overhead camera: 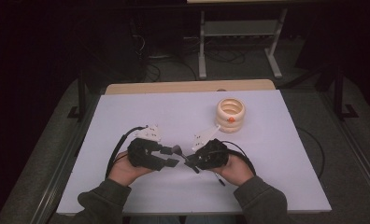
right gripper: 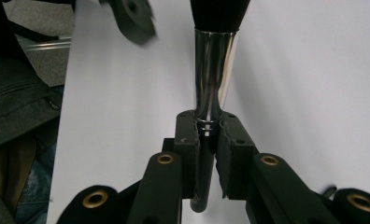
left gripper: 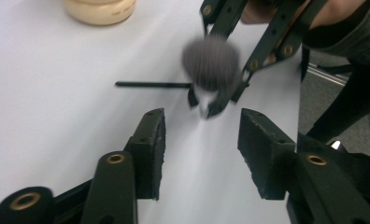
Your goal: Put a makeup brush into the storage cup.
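The right hand-held gripper is clamped narrow on the silver ferrule of a makeup brush, whose dark bristle head points toward the left hand-held gripper and whose thin black handle sticks out behind the pads. The left one stands wide with nothing between its pads, just short of the bristles. Both hover over the white bench near the person, with a cream ringed pot farther back on the right.
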`<action>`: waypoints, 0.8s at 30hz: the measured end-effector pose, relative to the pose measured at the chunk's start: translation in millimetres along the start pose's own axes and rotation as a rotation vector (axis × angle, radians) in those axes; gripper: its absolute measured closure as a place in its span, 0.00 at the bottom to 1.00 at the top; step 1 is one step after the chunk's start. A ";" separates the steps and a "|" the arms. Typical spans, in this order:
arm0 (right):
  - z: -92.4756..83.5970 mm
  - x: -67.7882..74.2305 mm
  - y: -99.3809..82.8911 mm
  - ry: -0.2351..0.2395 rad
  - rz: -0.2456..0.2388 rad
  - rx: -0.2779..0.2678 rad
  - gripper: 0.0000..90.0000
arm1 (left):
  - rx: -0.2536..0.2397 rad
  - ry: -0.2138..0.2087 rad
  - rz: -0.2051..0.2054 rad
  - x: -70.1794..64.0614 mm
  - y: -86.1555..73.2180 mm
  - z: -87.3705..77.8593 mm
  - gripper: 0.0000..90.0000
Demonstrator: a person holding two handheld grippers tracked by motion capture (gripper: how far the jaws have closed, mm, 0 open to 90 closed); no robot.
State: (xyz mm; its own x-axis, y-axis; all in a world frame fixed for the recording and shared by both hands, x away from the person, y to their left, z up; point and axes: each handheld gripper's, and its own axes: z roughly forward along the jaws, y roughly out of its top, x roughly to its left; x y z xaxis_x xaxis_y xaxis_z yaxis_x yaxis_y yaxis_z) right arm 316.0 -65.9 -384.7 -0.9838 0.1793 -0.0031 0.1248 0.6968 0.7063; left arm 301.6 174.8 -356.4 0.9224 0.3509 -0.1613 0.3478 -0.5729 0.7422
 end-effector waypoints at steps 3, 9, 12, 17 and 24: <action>-2.8 -4.7 -7.5 0.002 0.034 0.003 0.87 | -0.008 0.012 -0.023 0.9 -6.7 -2.7 0.53; -16.8 -13.3 -15.6 -0.005 0.135 -0.029 0.87 | -0.032 0.040 -0.048 1.5 -20.3 -7.3 0.50; -26.1 -20.0 -21.0 -0.018 0.162 -0.059 0.87 | -0.046 0.054 -0.056 1.2 -27.5 -9.7 0.49; -37.8 -29.4 -26.0 -0.038 0.211 -0.068 0.87 | -0.060 0.069 -0.071 3.4 -37.5 -13.7 0.47; -57.3 -41.0 -25.3 -0.077 0.258 -0.087 0.87 | -0.057 0.086 -0.087 5.7 -49.1 -14.8 0.45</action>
State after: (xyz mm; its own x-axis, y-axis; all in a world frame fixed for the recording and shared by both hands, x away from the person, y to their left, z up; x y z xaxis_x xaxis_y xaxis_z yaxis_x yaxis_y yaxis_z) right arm 345.8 -130.8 -361.8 -0.9080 0.3972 0.1331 0.3546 0.5595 0.7491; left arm 287.2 215.9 -384.1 0.8705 0.4610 -0.1723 0.4136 -0.4956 0.7638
